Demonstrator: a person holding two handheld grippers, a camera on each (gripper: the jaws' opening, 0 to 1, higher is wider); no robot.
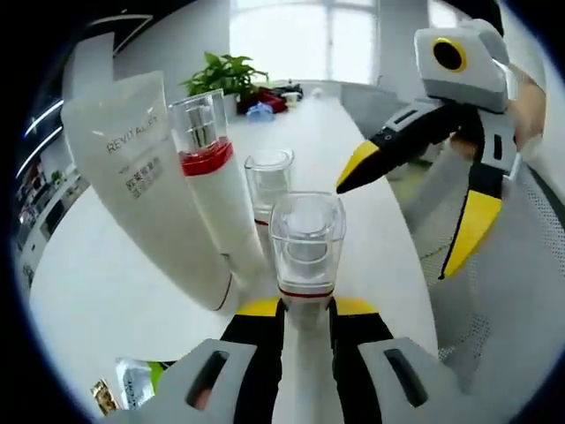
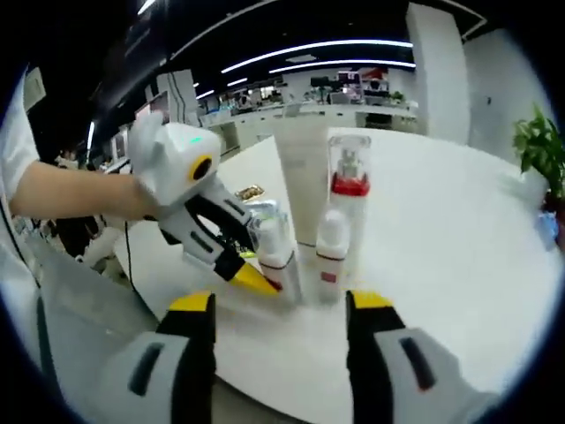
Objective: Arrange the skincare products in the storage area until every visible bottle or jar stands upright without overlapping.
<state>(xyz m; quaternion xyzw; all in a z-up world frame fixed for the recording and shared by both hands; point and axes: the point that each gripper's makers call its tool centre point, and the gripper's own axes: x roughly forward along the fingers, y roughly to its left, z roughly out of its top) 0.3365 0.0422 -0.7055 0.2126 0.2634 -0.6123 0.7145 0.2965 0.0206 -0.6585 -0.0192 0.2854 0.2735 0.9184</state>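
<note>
The left gripper (image 1: 305, 309) is clamped on a short white bottle with a clear square cap (image 1: 306, 243), upright at the near bench (image 1: 97, 291) edge; the right gripper (image 2: 281, 309), jaws apart, waits nearby

An open-plan office was indicated. Long strip lights (image 2: 318, 49) were seen running across a dark ceiling in the right gripper view, above rows of desks (image 2: 291, 115) laden with what were probably monitors, though that far area was blurred. A large white table (image 2: 459, 230) was shown as the work surface, of the meeting-room kind. In the left gripper view a bright window (image 1: 305, 40) was seen beyond the table's far end, with a potted plant (image 1: 225, 75) set before it.
</note>
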